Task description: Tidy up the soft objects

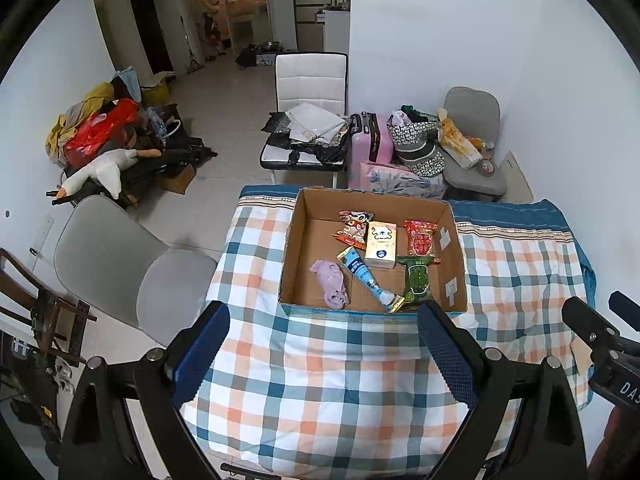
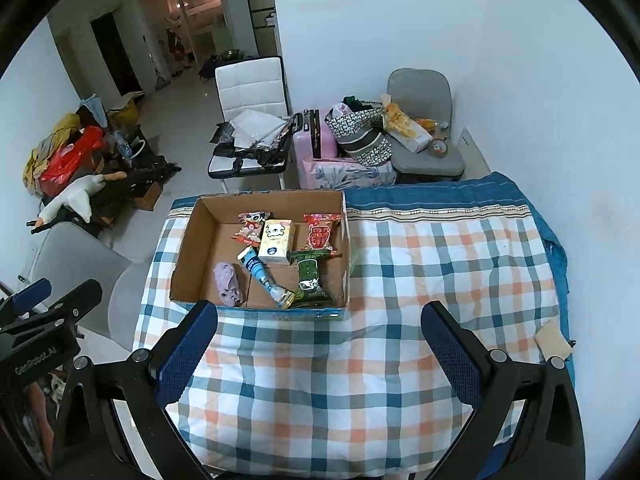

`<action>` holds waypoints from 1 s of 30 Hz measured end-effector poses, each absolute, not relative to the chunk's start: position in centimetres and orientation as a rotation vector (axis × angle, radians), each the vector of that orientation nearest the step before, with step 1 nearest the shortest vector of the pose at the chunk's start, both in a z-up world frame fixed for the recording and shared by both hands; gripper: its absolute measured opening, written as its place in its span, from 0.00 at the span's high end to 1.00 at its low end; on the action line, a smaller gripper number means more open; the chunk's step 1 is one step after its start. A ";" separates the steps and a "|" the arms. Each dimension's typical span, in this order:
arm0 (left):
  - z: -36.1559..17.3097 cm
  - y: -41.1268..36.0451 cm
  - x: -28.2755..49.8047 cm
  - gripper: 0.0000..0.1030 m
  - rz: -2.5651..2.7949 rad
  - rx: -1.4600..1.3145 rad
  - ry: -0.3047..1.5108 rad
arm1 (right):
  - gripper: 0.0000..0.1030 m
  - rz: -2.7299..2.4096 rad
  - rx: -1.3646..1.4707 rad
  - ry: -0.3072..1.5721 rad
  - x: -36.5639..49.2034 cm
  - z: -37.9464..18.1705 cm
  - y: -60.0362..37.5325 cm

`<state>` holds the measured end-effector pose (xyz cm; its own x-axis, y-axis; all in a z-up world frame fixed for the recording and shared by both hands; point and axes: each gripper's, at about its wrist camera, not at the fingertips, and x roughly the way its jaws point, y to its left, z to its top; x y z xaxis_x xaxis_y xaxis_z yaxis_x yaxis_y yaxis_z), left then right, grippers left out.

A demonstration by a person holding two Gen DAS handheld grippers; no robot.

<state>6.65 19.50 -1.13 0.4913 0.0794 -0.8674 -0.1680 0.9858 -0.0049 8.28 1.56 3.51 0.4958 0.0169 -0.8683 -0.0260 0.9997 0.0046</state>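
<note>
Six soft items sit inside the cardboard box (image 1: 454, 248) on the plaid quilt (image 1: 320, 380): purple cloth (image 1: 331, 282) near-left, blue tube (image 1: 366, 278) lying diagonally beside it, tissue pack (image 1: 382, 245) centre, cartoon snack bag (image 1: 354, 229) far-left, red packet (image 1: 419, 238) far-right, green packet (image 1: 418, 280) near-right. Left gripper (image 1: 324, 344) fingers spread wide, holding nothing, hovering over quilt just near of box. Right gripper (image 2: 320, 344) likewise spread, nothing held, to the box's near right.

Black tongs (image 1: 322, 356), blue pads (textured) (image 1: 448, 356).
</note>
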 end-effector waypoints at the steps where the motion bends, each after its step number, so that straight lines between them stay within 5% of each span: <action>1: -1.1 19.4 6.6 0.07 0.150 -0.090 1.047 | 0.00 0.025 -0.007 1.052 8.3 3.6 1.5; 30: -0.4 18.9 6.5 0.07 0.134 -0.055 1.021 | 0.00 0.008 -0.018 1.035 7.9 4.1 1.8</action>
